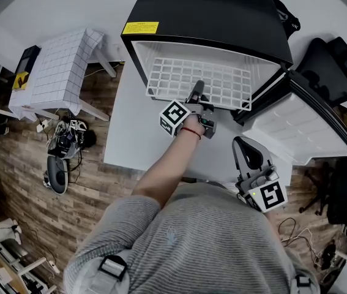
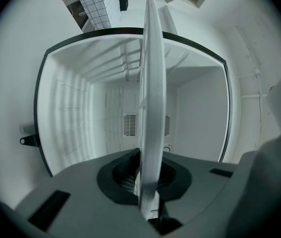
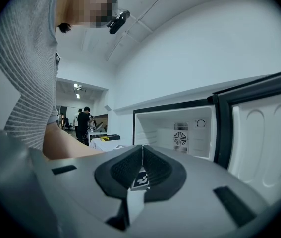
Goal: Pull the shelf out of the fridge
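Observation:
A black mini fridge (image 1: 210,11) stands with its door (image 1: 308,121) swung open to the right. Its white wire shelf (image 1: 191,78) sticks partly out of the white interior. My left gripper (image 1: 197,89) is shut on the shelf's front edge, near the middle. In the left gripper view the shelf (image 2: 152,83) runs edge-on as a vertical white band, clamped between the jaws of the left gripper (image 2: 147,182). My right gripper (image 1: 243,144) hangs low by the person's body, short of the door, shut with nothing in it. The right gripper (image 3: 141,170) faces the fridge cavity (image 3: 175,133).
The fridge sits on a white platform (image 1: 130,127). A table with a chequered cloth (image 1: 60,66) stands at the left, and cables and gear (image 1: 63,146) lie on the wood floor. A black office chair (image 1: 332,69) is at the right. People (image 3: 84,123) stand far off.

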Available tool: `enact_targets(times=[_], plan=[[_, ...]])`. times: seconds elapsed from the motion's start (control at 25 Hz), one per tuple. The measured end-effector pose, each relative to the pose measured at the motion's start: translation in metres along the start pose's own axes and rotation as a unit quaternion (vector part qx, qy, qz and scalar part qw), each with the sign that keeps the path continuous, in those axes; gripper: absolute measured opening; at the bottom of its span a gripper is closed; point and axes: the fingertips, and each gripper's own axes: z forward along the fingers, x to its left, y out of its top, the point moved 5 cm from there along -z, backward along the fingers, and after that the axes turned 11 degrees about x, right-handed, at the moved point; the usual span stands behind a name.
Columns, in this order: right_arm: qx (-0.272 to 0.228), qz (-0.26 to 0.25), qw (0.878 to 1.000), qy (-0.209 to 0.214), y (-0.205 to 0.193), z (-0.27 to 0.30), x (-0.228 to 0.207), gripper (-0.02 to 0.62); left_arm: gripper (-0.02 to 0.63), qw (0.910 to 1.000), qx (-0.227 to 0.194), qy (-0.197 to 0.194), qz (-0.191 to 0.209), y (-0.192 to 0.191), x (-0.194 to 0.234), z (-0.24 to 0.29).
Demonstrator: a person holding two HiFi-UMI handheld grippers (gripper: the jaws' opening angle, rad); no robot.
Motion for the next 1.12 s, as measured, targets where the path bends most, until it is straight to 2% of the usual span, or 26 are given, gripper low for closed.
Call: enact_targets(times=[1.12], plan=[[-0.005,0.0,1.0,0.0,0.001,0.001,0.001,0.014,0.035,1.0,0.002,0.003,-0.005,-0.009,-0.002,-0.017]])
